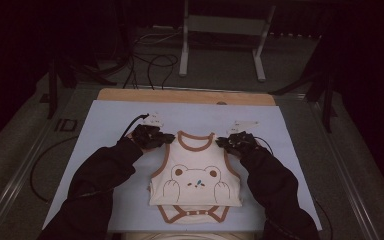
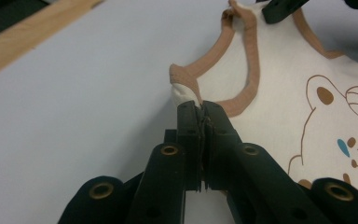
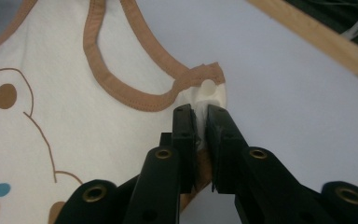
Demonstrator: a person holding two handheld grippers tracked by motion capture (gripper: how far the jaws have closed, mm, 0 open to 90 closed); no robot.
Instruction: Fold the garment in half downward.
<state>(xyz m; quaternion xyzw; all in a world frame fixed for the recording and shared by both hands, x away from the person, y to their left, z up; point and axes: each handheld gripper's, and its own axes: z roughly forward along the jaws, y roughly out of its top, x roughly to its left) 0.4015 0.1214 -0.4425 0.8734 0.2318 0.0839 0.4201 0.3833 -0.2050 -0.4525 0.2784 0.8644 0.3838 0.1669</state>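
High view: both grippers pinch the shoulder straps of a cream baby bodysuit (image 1: pixel 196 175) on the pale blue mat (image 1: pixel 105 130).

Left gripper (image 1: pixel 167 138) has its jaws clamped tight on the strap at the garment's left shoulder, the brown-trimmed corner bunched just past the tips in the left gripper view. Right gripper (image 1: pixel 221 142) is closed the same way on the other strap, a fold of cream cloth squeezed between its jaws. The bodysuit lies front up in the middle of the mat, bear print showing, snap end toward the person, whose dark sleeves (image 1: pixel 100 175) reach in from below. A wooden table edge (image 1: pixel 185 96) runs beyond the mat.
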